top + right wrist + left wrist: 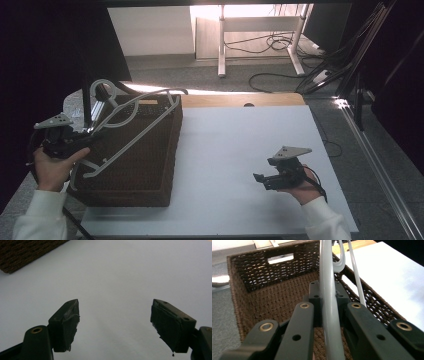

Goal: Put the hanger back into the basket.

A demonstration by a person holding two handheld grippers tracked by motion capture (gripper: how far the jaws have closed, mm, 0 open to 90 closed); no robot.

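Observation:
A brown woven basket [125, 196] stands on the left part of the white table [235, 145]. A pale grey clothes hanger [137, 140] lies slanted over the basket's open top, hook [102, 86] toward the far left. My left gripper [91, 136] is shut on the hanger at the basket's left rim. In the left gripper view the hanger's bar [328, 297] runs between the jaws of that gripper [327, 290], above the basket's empty bottom [274, 297]. My right gripper [258, 177] hovers open over bare table, right of the basket. Its jaws [115, 312] stand wide apart, holding nothing.
The basket's corner [22, 252] lies far off in the right gripper view. A wooden strip [240, 100] edges the table's far side. Beyond it are grey floor, desk legs [221, 45] and loose cables [300, 75]. A dark panel [60, 45] stands at far left.

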